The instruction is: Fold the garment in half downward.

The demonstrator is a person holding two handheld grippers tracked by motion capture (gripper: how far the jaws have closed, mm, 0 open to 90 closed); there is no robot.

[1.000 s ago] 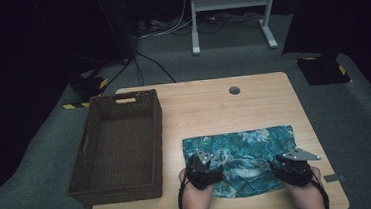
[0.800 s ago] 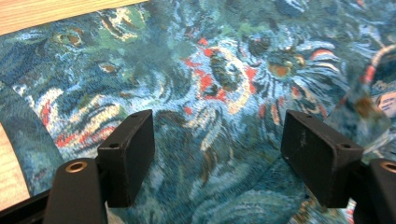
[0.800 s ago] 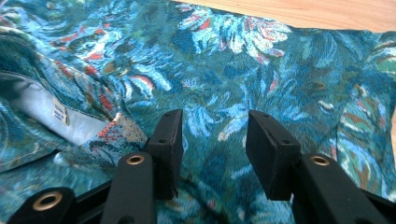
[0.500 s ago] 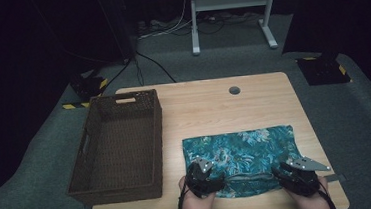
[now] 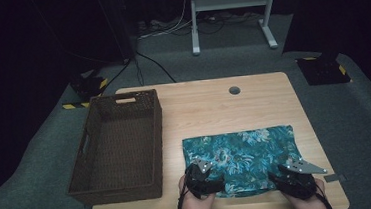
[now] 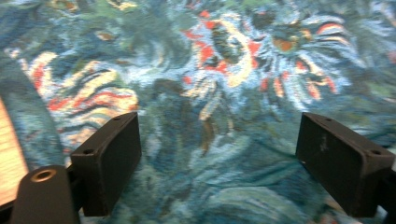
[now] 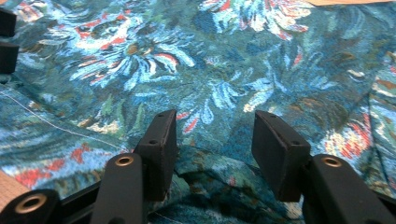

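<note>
Lying flat on the tabletop (image 5: 208,105), the cloth (image 5: 242,152) spreads out ahead of both claws, its near edge right under them. The left claw (image 5: 205,175) sits at the cloth's near left part; its jaws have just been opening and now stand wide apart, released, with the patterned fabric (image 6: 210,93) lying loose beneath and between them and neither pad pressing on it. A strip of bare wood shows just left of this claw's left jaw in the left gripper view. The right claw (image 5: 292,176) rests at the cloth's near right part; its jaws have also just been opening and are parted, released, with a low fold of fabric (image 7: 210,172) bunched between them but not pinched. A stitched hem runs off to the left of that claw. The basket (image 5: 119,145) stands well to the left of the left claw, apart from the cloth.
</note>
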